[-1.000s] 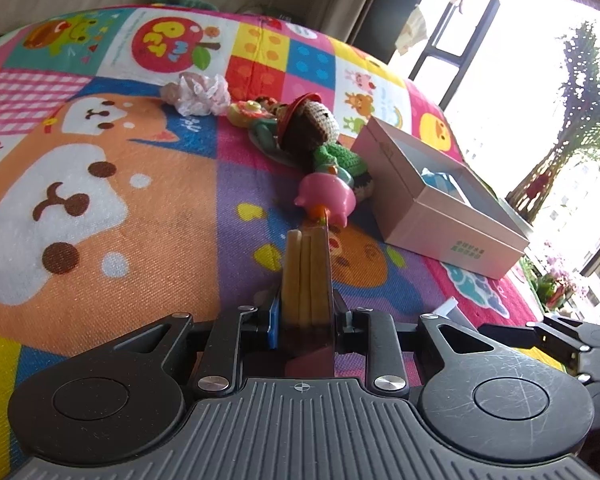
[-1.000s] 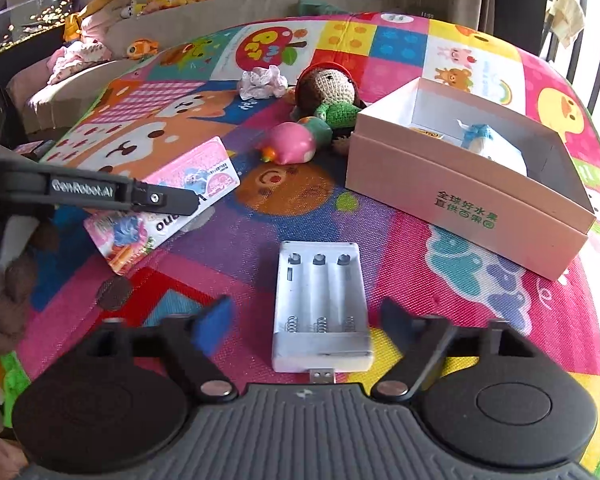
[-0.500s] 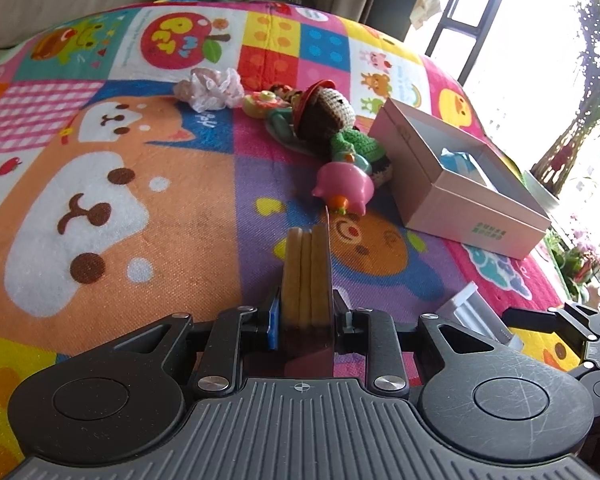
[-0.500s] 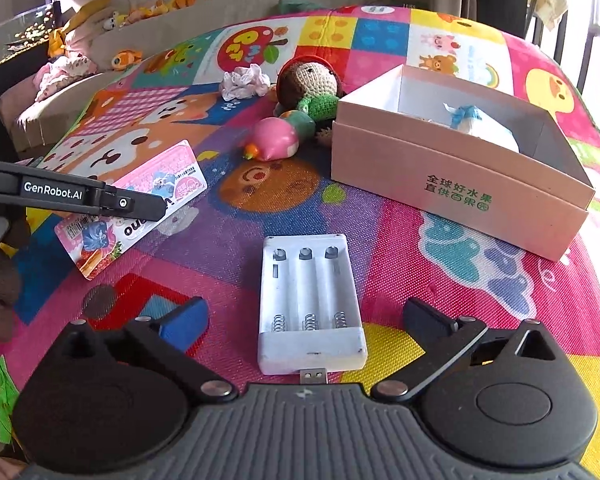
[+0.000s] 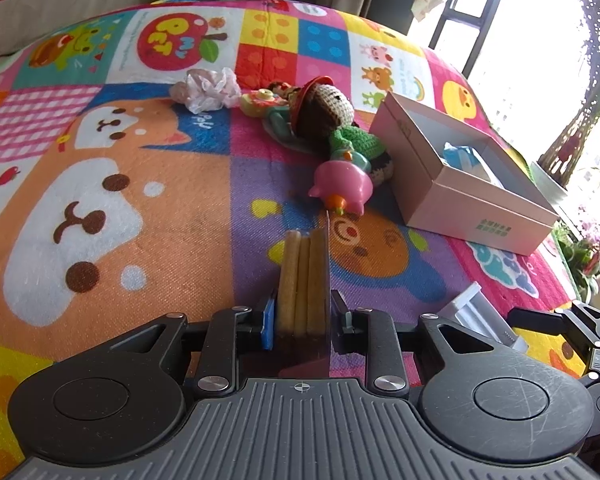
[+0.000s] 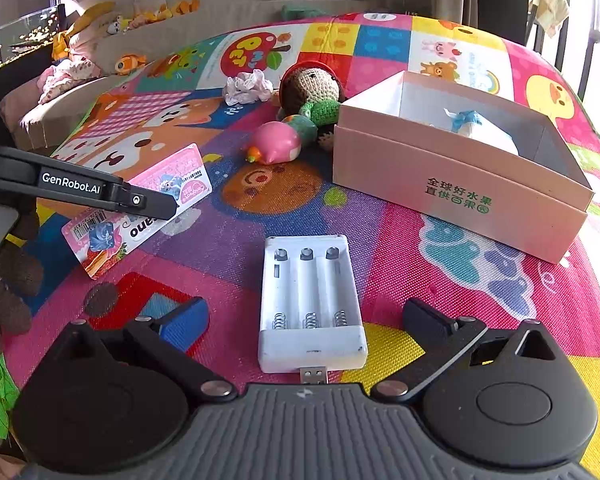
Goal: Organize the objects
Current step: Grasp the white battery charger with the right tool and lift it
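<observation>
Between the wide-open right gripper (image 6: pixel 306 314) fingers lies the white battery holder (image 6: pixel 311 300) — untouched, flat on the play mat (image 6: pixel 400 248), clear mat to the pink box (image 6: pixel 460 192). Left gripper (image 5: pixel 302 314) clamps a snack packet (image 5: pixel 303 280).

Bright daylight, blown-out window (image 5: pixel 540 40) glare at right, strong fisheye bending, sharp focus

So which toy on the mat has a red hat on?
The brown crocheted doll beside the pink box. The pink pig toy in front of it has no hat, just an orange snout.
</observation>
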